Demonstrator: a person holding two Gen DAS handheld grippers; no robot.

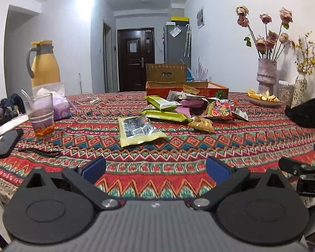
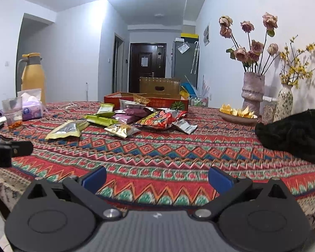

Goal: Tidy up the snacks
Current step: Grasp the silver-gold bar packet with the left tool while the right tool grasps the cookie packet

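Left to right across my patterned table: one yellow jug; one glass; two green packets among heaped snacks before one red box, the total uncountable; two vases; one dark bundle, edge-cropped; my left gripper and right gripper both spread, empty.
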